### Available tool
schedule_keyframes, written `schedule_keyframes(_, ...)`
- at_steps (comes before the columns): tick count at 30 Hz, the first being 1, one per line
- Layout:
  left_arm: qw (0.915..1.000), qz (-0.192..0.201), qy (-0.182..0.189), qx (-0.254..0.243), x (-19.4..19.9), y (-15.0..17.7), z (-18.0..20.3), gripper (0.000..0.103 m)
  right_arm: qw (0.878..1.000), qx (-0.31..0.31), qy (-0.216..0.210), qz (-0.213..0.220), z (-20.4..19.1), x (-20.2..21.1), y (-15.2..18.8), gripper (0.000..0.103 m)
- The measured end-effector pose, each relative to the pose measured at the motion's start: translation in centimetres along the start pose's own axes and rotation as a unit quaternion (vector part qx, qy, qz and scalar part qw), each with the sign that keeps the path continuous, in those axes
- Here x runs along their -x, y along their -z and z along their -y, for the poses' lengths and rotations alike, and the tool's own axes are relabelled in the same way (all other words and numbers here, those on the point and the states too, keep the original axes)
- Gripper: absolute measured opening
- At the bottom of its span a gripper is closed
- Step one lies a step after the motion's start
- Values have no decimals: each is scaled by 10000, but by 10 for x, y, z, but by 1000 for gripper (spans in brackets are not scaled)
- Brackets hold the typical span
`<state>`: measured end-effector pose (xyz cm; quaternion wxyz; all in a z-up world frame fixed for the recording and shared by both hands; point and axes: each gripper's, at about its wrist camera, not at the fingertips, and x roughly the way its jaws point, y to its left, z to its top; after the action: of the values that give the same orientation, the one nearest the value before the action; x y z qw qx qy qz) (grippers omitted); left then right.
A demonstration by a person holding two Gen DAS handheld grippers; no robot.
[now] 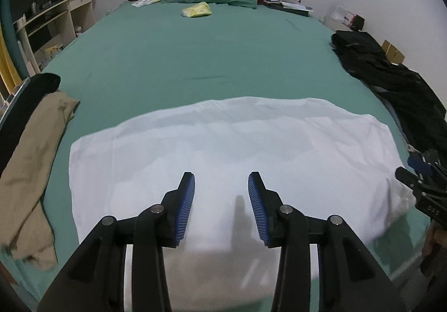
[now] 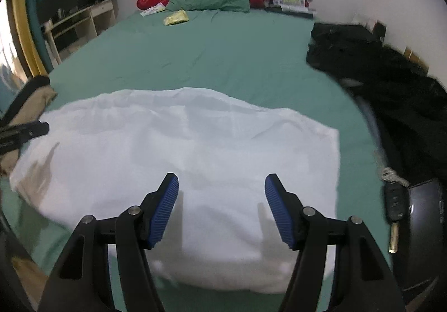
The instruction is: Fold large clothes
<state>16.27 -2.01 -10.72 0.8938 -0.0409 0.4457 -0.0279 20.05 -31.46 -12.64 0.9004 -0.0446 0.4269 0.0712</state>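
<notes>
Left wrist: my left gripper [image 1: 221, 186] hangs over the white garment [image 1: 223, 138], jaws spread, pinching nothing; garment lies folded flat across the near end of the green bed [image 1: 195, 54], I judge for another fold. Right wrist: right gripper [image 2: 222, 187] likewise spread and empty above it; black clothes [image 2: 391, 88] wait alongside.

Black gripper [image 1: 221, 180] arms, ribbed blue pads [image 2: 164, 208], silver pivot pins
</notes>
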Motion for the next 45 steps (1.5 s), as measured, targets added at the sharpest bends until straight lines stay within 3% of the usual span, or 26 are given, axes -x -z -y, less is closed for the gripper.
schedule_keyframes(4, 9999, -5, 80, -111, 11, 16, 16, 42, 10000, -61, 10, -44, -1, 10, 13, 67)
schedule_keyframes(7, 9998, -36, 118, -171, 19, 31, 22, 42, 9998, -163, -56, -137, 0, 14, 26, 86)
schedule_keyframes(9, 9998, -72, 138, -158, 23, 42, 22, 42, 9993, -285, -151, -172, 1, 19, 38, 90)
schedule_keyframes(15, 9994, -330, 124, -63, 24, 82, 15, 42, 9950, -778, -442, -435, 2, 25, 79, 92)
schedule_keyframes(19, 9989, -459, 113, -37, 15, 92, 14, 42, 9840, -1406, -965, -516, 4, 18, 95, 92)
schedule_keyframes(23, 9992, -263, 279, -86, 11, 83, 27, 42, 9642, -2067, -1534, -640, 10, -6, 98, 92)
schedule_keyframes(29, 9991, -95, 407, -88, -10, 55, 43, 42, 9329, -3035, -1937, -105, 33, -24, 90, 93)
schedule_keyframes(32, 9992, -11, 403, -71, -23, 41, 49, 42, 9202, -3324, -2064, 102, 38, -36, 84, 96)
schedule_keyframes(33, 9991, 11, 430, -49, -27, 36, 51, 42, 9161, -3401, -2117, 164, 39, -38, 80, 102)
schedule_keyframes(36, 9982, 214, 561, 15, -34, 22, 55, 42, 9069, -3503, -2300, 430, 42, -48, 65, 103)
schedule_keyframes(39, 9980, -10, 625, 54, -52, 12, 56, 42, 8876, -3786, -2548, 621, 47, -59, 56, 103)
schedule_keyframes(40, 9976, -146, 666, 121, -61, 10, 56, 42, 8847, -3794, -2633, 641, 46, -62, 53, 103)
schedule_keyframes(43, 9967, -527, 609, 81, -83, 13, 60, 42, 8934, -3572, -2668, 566, 34, -67, 41, 103)
schedule_keyframes(45, 9975, -486, 501, -84, -86, 15, 64, 42, 8965, -3432, -2752, 525, 28, -69, 37, 103)
